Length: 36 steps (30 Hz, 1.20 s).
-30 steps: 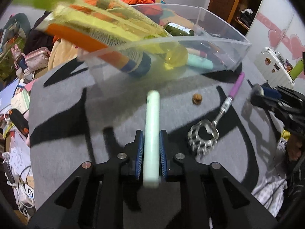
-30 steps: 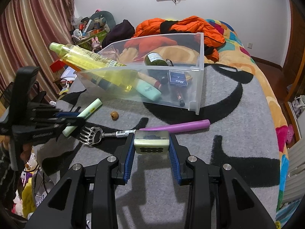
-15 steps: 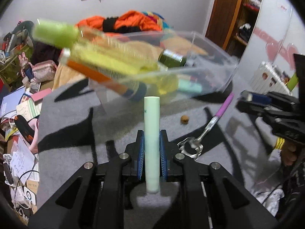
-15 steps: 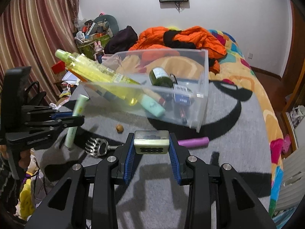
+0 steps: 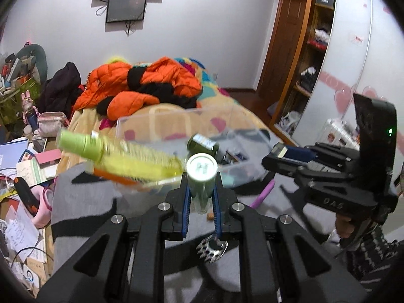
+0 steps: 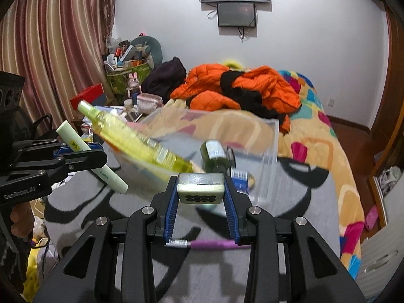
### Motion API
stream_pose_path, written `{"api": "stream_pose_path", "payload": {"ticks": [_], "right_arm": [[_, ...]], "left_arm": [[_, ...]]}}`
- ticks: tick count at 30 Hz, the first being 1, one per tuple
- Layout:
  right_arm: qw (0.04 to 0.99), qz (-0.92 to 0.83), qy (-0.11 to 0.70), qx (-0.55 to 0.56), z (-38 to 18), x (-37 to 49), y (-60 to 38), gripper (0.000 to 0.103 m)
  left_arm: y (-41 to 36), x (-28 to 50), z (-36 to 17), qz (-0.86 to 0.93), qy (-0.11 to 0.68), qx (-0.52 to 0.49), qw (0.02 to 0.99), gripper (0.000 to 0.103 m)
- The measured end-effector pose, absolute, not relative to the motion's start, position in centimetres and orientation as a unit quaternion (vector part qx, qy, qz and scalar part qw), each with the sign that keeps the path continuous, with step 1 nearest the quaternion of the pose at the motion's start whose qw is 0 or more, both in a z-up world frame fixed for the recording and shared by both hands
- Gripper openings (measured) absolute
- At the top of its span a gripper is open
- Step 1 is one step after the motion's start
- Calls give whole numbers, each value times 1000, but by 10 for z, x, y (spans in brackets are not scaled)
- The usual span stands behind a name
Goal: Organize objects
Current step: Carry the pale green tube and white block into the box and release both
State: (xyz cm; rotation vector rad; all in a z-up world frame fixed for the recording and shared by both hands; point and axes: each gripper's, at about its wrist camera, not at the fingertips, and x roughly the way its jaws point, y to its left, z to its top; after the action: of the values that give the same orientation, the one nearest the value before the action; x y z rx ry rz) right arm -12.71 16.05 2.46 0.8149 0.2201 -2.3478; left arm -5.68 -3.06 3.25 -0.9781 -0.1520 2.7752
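Observation:
My left gripper (image 5: 201,197) is shut on a pale green tube (image 5: 202,174), seen end-on, lifted above the grey blanket. From the right wrist view the same tube (image 6: 91,157) slants through the left gripper (image 6: 75,151). Between the pads of my right gripper (image 6: 200,194) sits a small pale green box with dark dots (image 6: 200,189); the jaws are shut on it. A clear plastic bin (image 6: 270,166) lies ahead of both, holding a long yellow bottle (image 6: 136,144), a dark green jar (image 6: 214,155) and smaller items. A purple-handled claw scratcher (image 6: 214,243) lies on the blanket below.
Orange and black jackets (image 6: 242,91) are piled on the bed behind the bin. Clutter of books, bags and boxes (image 5: 27,161) crowds the left side. A small brown nut (image 5: 210,216) lies on the blanket. A wardrobe (image 5: 310,50) stands at right.
Both grippers have risen with their loads and tilted up, so the bin and scratcher sit lower in view. The green tube now points toward the camera end-on.

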Motion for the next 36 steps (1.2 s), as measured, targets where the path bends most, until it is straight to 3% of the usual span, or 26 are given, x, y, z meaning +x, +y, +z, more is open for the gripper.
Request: {"api": "stream_pose_path", "payload": {"ticks": [14,36], "right_arm": [[307,-894,93,312,24,-168,145,31],[296,-875,121,363,-20,-199,131,31]], "left_arm": [[-41,-103,51,940,-110,-309,94,15],[-18,-173,-2,910,-105,-392,88,15]]}}
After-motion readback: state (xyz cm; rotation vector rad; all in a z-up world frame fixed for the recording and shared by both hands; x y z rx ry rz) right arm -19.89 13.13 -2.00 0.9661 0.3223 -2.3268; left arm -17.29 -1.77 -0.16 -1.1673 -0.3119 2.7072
